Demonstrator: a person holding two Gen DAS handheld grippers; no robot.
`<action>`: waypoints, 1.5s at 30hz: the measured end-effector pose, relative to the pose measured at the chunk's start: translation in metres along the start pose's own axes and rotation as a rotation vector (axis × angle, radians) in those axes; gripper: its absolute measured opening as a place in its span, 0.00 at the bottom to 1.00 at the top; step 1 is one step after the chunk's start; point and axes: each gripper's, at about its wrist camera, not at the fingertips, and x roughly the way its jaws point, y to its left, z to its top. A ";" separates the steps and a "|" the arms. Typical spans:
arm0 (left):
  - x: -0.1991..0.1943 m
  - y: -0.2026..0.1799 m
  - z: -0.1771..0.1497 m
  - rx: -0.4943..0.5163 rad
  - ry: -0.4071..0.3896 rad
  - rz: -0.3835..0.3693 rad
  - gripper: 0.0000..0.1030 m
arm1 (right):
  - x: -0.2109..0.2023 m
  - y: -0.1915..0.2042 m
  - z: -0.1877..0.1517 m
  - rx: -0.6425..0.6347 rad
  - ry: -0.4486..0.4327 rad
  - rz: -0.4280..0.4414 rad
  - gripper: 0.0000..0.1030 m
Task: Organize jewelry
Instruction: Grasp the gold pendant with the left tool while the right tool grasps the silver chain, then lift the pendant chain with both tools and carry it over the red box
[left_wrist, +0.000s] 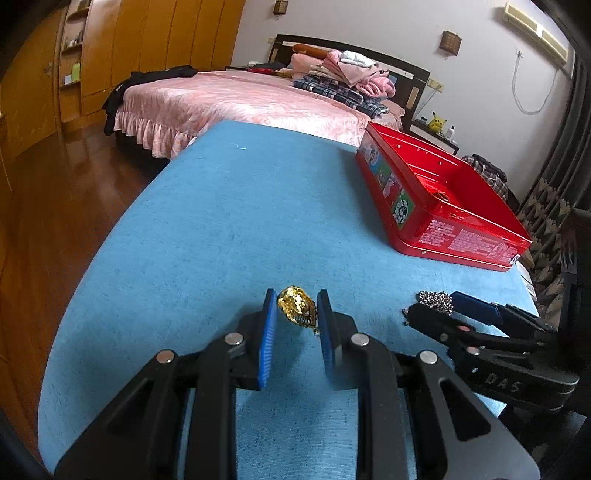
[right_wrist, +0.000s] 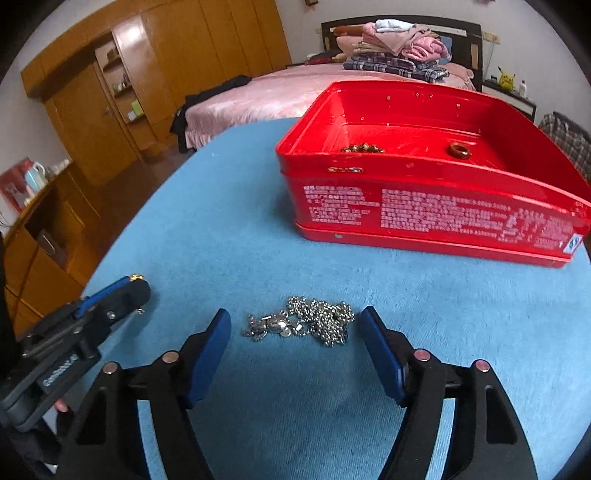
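Observation:
A gold ornament lies on the blue cloth between the blue pads of my left gripper; the jaws stand close on both sides of it with small gaps. A silver bead chain lies on the cloth between the wide-open fingers of my right gripper; it also shows in the left wrist view. The open red tin stands beyond, holding a brown ring and a brown bead string. The left gripper shows at the left of the right wrist view.
The blue-covered table ends in a rounded edge on the left, with wooden floor below. A pink bed with folded clothes and wooden wardrobes stand behind. A patterned curtain hangs at the right.

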 end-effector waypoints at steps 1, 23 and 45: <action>0.000 0.001 0.000 0.001 0.001 -0.002 0.20 | -0.001 0.001 -0.001 -0.006 -0.001 -0.014 0.61; -0.002 -0.019 -0.007 0.029 0.007 -0.034 0.20 | -0.026 -0.018 -0.025 0.008 -0.022 0.028 0.26; -0.001 -0.060 -0.018 0.098 0.035 -0.074 0.20 | -0.063 -0.059 -0.047 0.045 -0.068 0.056 0.10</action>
